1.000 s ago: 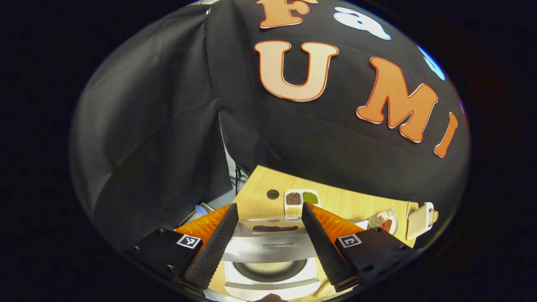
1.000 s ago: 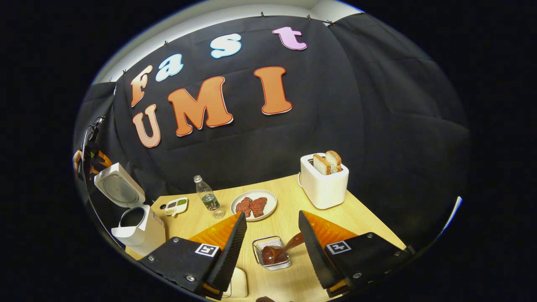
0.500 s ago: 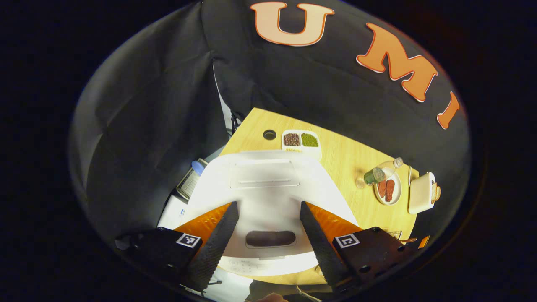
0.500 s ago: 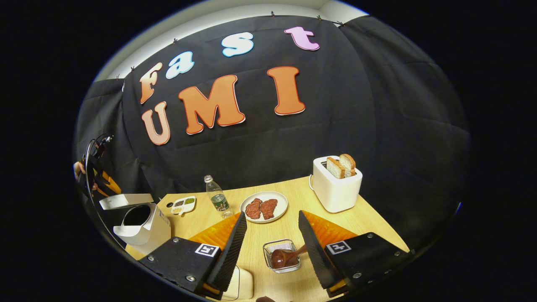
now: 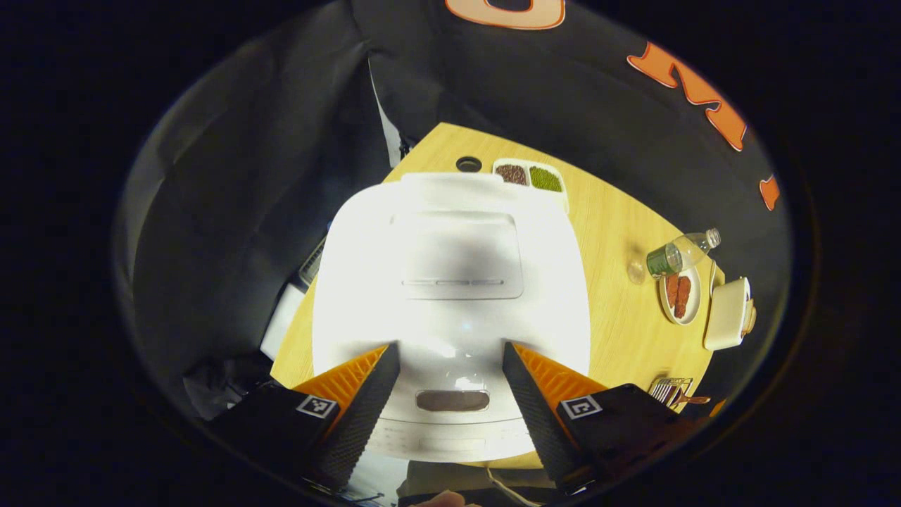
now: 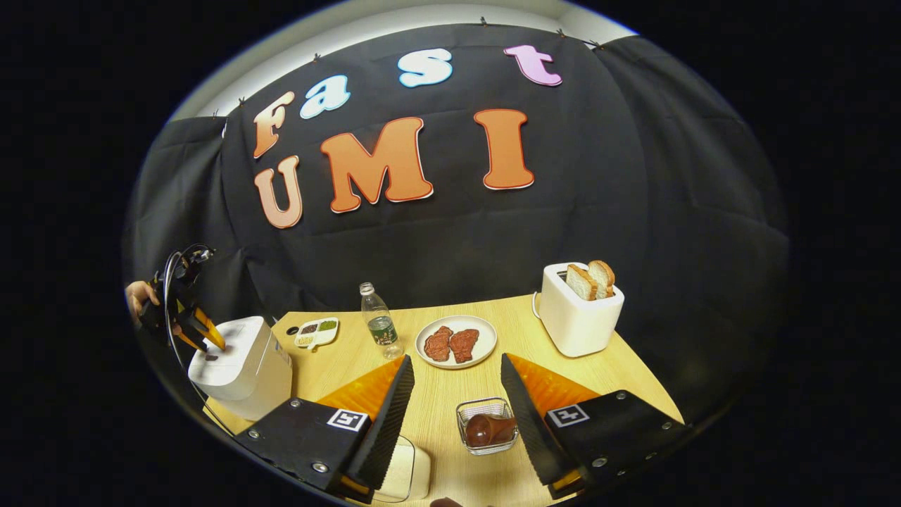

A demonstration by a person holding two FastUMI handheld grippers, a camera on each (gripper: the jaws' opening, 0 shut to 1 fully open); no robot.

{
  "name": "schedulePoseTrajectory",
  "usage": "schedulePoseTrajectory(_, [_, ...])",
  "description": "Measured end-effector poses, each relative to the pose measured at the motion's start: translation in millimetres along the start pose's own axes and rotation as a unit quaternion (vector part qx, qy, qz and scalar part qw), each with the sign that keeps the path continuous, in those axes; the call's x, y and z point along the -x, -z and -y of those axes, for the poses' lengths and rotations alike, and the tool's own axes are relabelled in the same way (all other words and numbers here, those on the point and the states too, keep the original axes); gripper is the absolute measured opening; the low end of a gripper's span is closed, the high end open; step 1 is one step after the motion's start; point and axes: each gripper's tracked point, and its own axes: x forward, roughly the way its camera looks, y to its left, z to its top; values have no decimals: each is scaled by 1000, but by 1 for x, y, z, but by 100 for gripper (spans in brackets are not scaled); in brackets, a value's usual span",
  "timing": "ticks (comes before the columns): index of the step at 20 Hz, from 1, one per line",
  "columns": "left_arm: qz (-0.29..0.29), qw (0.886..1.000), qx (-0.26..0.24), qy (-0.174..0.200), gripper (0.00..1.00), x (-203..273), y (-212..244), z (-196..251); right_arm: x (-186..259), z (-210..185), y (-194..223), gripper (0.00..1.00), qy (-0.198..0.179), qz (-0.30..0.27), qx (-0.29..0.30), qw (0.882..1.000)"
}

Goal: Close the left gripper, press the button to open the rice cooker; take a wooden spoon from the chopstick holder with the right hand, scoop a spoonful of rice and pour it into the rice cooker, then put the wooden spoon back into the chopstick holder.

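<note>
We see the rice cooker (image 5: 450, 282) lid now down where it stood open a second ago — both hand-held grippers gape wide, empty, the left hand-held gripper (image 5: 450, 394) over its button (image 5: 452, 401).

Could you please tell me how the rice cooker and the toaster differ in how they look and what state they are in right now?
The rice cooker stands at the table's left end with its lid shut; the toaster stands near the right end, its top open. The toaster has two bread slices sticking out of it, while nothing shows inside the rice cooker. The left tongs hover at the rice cooker; nothing is near the toaster. Both are white.
</note>
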Motion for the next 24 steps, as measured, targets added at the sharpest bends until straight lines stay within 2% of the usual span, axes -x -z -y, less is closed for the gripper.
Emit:
schedulePoseTrajectory(2, [5,1000,-5,3,100,-10,-5,-10,2,-5,-3,78,-2,2,7,1000])
schedulePoseTrajectory(5, [38,998,4,42,100,1,-11,4,3,-17,-15,78,-7,13,15,1000])
schedulePoseTrajectory(8, [122,991,-12,51,100,32,-30,5,2,-22,-23,78,-4,19,32,999])
schedulePoseTrajectory(10, [198,978,-31,53,100,67,-45,8,4,-28,-33,78,0,27,44,999])
schedulePoseTrajectory(13, [302,949,-61,61,100,123,-62,19,12,-44,-56,78,-3,47,53,998])
schedulePoseTrajectory(17, [407,906,-85,85,100,183,-62,39,18,-62,-92,78,-3,88,60,994])
schedulePoseTrajectory(24, [564,813,-118,86,100,270,-43,59,38,-90,-133,78,-10,156,78,985])
